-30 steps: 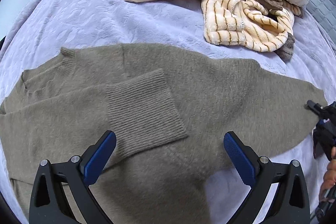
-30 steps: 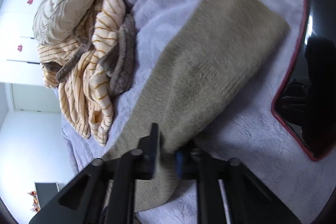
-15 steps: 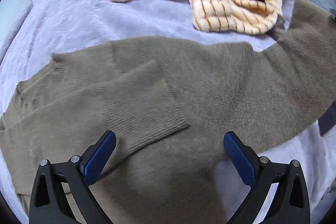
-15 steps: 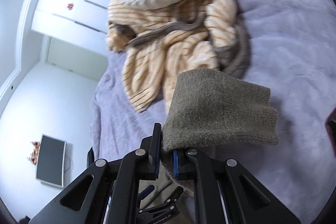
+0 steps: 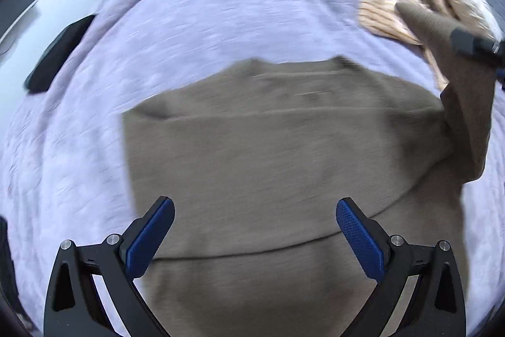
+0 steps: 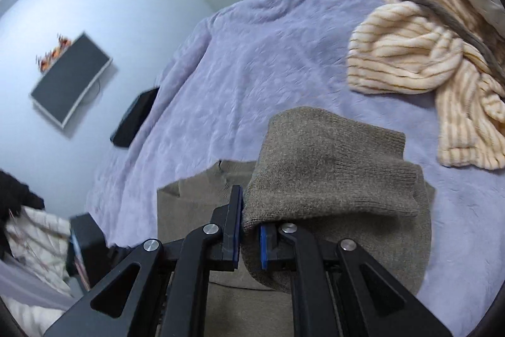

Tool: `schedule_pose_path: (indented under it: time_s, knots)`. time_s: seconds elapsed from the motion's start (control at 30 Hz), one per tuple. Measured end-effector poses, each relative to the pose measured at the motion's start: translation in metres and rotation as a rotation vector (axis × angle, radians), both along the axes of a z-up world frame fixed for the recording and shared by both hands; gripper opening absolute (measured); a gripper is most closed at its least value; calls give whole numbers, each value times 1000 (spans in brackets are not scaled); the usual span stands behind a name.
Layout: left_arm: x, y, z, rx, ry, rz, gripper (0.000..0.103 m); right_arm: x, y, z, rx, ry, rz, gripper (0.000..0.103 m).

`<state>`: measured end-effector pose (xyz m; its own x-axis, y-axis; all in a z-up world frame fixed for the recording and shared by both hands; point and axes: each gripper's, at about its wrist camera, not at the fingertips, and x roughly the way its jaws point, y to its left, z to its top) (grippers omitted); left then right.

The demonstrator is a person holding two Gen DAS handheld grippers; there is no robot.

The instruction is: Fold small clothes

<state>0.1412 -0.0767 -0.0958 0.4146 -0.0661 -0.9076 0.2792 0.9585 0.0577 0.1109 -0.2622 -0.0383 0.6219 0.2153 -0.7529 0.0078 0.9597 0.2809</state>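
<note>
I'm seeing no container here; the brown sweater (image 5: 268, 153) is lying flat on the lilac bedspread (image 5: 221, 5). My left gripper (image 5: 255, 234) is hanging over its body, fingers spread wide and empty. My right gripper (image 6: 251, 237) is clamping the sleeve (image 6: 331, 166), cuff draping beyond its fingertips, raised near the striped garment (image 6: 410, 59)

Olive-brown sweater (image 5: 268, 153), sleeve (image 6: 331, 166) lifted

Sweater (image 5: 284, 147): matt brown knit, fuzzy, ribbed at the cuff (image 6: 363, 160). Bedspread (image 5: 236, 5): lilac cloth, soft embossed texture. Striped garment (image 6: 410, 62): cream plush, ridged. Gripper pads (image 5: 359, 239): blue, finely textured; arms matt black plastic, metal screws.
</note>
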Motion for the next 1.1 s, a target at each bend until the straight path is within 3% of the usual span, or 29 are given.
schedule_pose_path:
  time_s: [0.1, 0.23, 0.3, 0.4, 0.43, 0.5, 0.63, 0.8, 0.83, 0.87, 0.93, 1.0, 1.1]
  knots:
    - [-2, 52, -9, 27, 27, 69, 103, 18, 65, -53, -119, 104, 114, 10]
    - [-6, 99, -18, 19, 66, 134, 103, 26, 116, -119, -288, 250, 189, 14]
    - [-9, 111, -21, 6, 76, 141, 103, 24, 127, -137, -363, 291, 195, 18]
    - [-11, 114, -24, -13, 77, 125, 103, 15, 131, -136, -369, 301, 190, 36]
    - [-11, 112, -25, -24, 79, 118, 103, 13, 129, -134, -353, 305, 182, 42]
    - [-8, 104, -31, -46, 94, 101, 103, 8, 120, -123, -289, 304, 138, 44]
    - [-8, 92, -49, -49, 142, 102, 103, 14, 81, -108, -69, 299, -43, 47]
    - [-20, 107, -47, -60, 147, 120, 103, 20, 39, -124, 250, 324, -266, 47]
    - [-22, 112, -46, -58, 144, 122, 103, 20, 35, -129, 315, 319, -291, 38]
    - [-25, 118, -44, -55, 143, 126, 103, 22, 36, -128, 338, 304, -302, 20]
    - [-31, 130, -40, -49, 137, 136, 103, 29, 52, -120, 279, 265, -247, 17]
    - [-39, 143, -36, -40, 126, 153, 103, 39, 80, -110, 183, 259, -121, 17]
    - [-48, 162, -37, -28, 132, 187, 103, 54, 149, -113, -42, 279, 118, 17]
